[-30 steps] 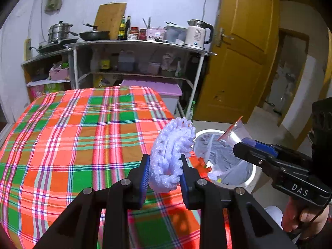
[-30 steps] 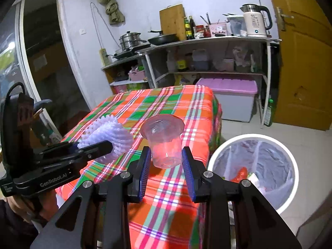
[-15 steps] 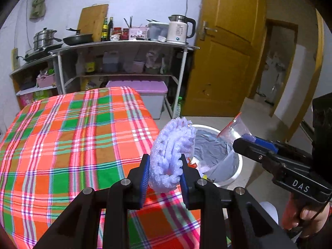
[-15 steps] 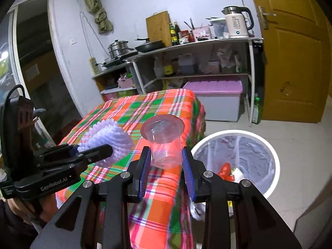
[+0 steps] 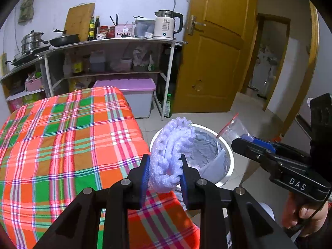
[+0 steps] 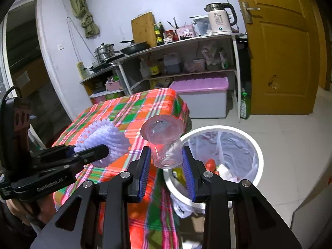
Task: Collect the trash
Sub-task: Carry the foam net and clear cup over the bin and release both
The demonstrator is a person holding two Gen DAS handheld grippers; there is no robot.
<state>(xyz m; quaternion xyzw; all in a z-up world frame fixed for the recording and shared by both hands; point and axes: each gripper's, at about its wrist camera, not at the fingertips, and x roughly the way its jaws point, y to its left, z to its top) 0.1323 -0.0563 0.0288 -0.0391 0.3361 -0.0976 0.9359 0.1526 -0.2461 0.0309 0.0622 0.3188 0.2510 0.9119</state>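
Observation:
My left gripper (image 5: 165, 167) is shut on a pale purple foam fruit net (image 5: 173, 151), held at the table's right edge, in front of the white trash bin (image 5: 225, 149). The net also shows in the right wrist view (image 6: 103, 140). My right gripper (image 6: 167, 161) is shut on a clear plastic cup (image 6: 165, 143), held upright beside the left rim of the bin (image 6: 257, 145), which is lined with a bag and holds some trash. In the left wrist view the right gripper (image 5: 244, 143) holds the cup (image 5: 235, 129) past the bin's right rim.
A table with an orange, green and white plaid cloth (image 5: 62, 145) is on the left. Behind stand metal shelves with cookware and a kettle (image 5: 166, 27), a purple-lidded storage box (image 5: 132, 95) and a yellow wooden door (image 5: 213, 58). The floor is tiled.
Both grippers have swung right, off the table and towards the bin, each keeping its hold. The bin is now nearer and larger in both views.

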